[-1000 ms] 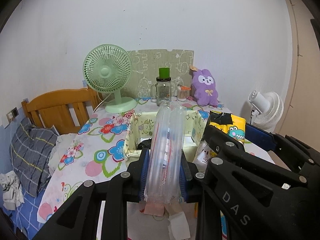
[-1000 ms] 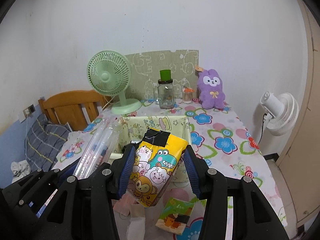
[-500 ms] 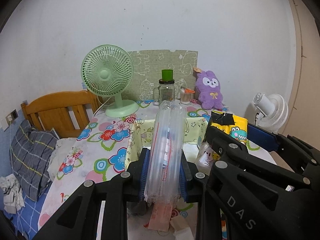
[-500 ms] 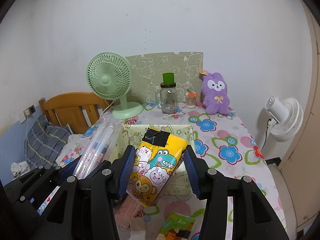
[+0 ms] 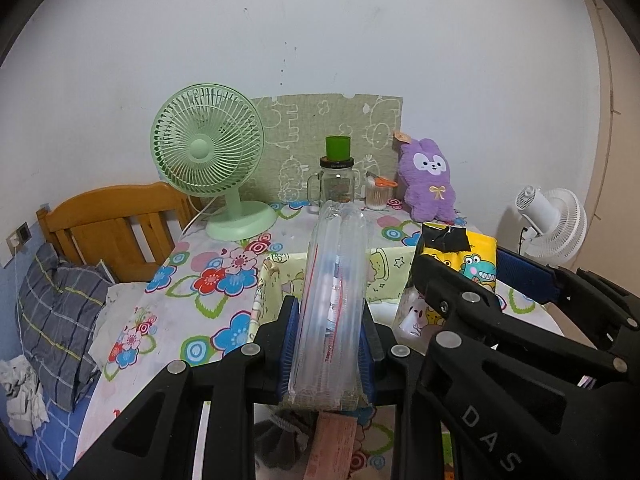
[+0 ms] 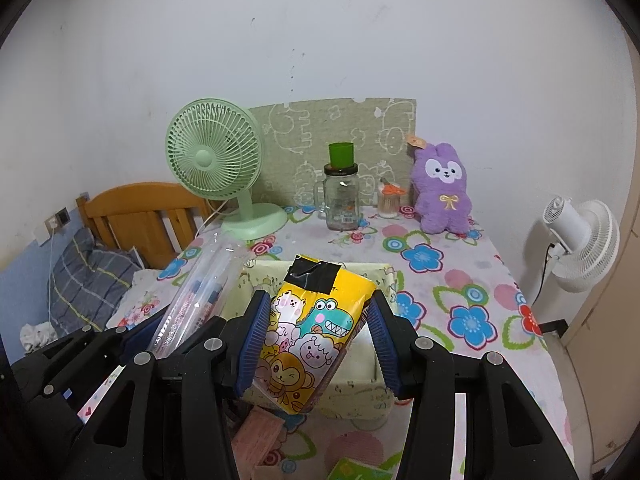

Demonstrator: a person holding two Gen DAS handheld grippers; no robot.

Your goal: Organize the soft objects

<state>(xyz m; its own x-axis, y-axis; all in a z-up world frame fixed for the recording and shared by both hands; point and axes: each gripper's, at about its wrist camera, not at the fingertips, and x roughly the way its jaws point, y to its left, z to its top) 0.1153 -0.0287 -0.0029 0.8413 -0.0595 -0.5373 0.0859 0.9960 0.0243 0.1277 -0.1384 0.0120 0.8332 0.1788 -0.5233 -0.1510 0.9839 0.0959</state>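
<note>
White wall behind; table under floral cloth (image 6: 452,280) pushed against it. Far left: wooden headboard (image 5: 108,224), grey plaid pillow (image 5: 60,312) below. On the table, left to right along the wall: green desk fan (image 5: 208,152), glass jar (image 5: 337,184) with green cup on its lid, small container of sticks (image 5: 378,196), purple plush rabbit (image 5: 430,180). Patterned green board (image 5: 328,136) leaning upright behind the jar. White floor fan (image 6: 580,244) off the table's right edge.

Left gripper (image 5: 328,344): blue pads clamped narrow on a clear inflated plastic pack (image 5: 334,300), upright, tilted slightly away, red line printed along it. Pack raised over the near-left rim of the pale yellow fabric bin (image 6: 384,280) at table centre.

Right gripper (image 6: 318,344): pads pressing both sides of a yellow cartoon-animal packet (image 6: 316,332), black tape across its top, leaning left. Packet raised over the bin's near side.

Below the grippers: pink cloth item (image 6: 256,436) on the table; green-printed packet (image 6: 360,472) at the bottom edge.
</note>
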